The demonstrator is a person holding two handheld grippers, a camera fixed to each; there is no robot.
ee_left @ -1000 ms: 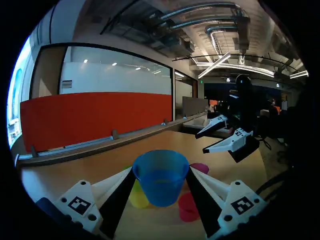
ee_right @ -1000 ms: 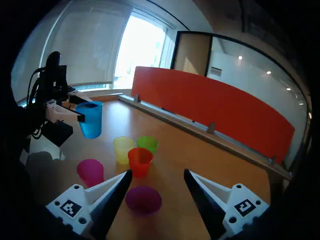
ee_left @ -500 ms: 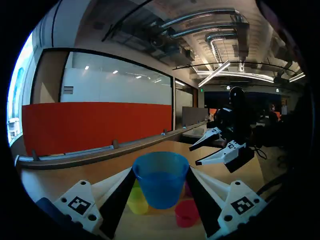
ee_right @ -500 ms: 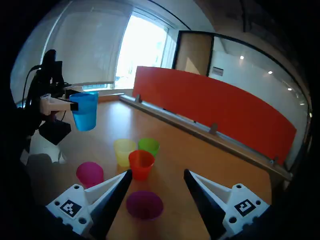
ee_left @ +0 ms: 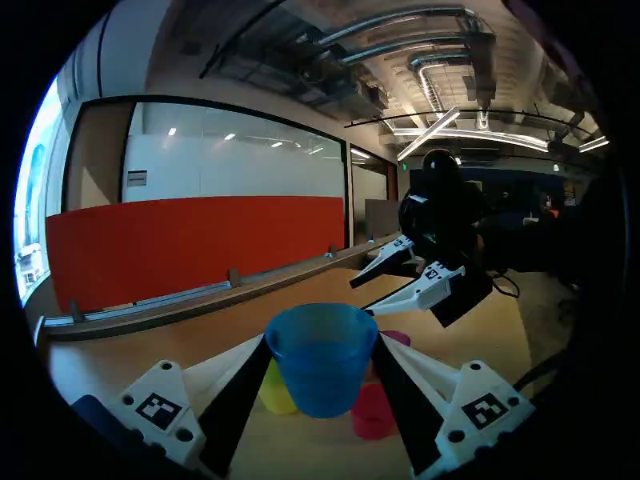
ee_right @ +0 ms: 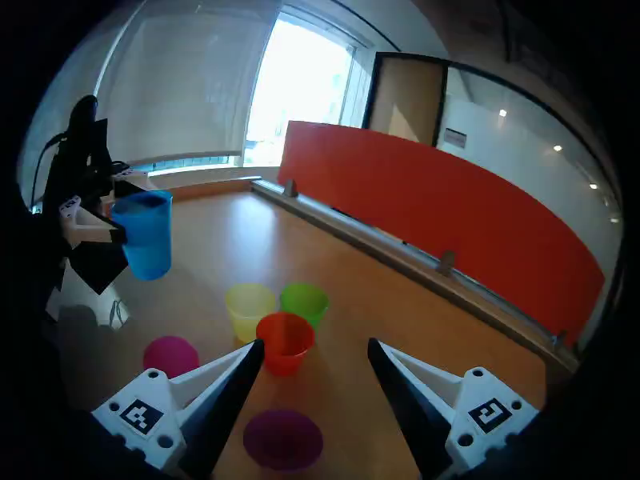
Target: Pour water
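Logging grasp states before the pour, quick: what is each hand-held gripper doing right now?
Left hand-held gripper: shut on the blue cup, which is upright.
Right hand-held gripper: open, holding nothing.

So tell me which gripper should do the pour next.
Left. The left gripper is shut on the upright blue cup; the right gripper is open and holds nothing.

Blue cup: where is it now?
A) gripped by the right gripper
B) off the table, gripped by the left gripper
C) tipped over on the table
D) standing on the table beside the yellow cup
B: both fingers of the left gripper press on the blue cup, which hangs above the table.
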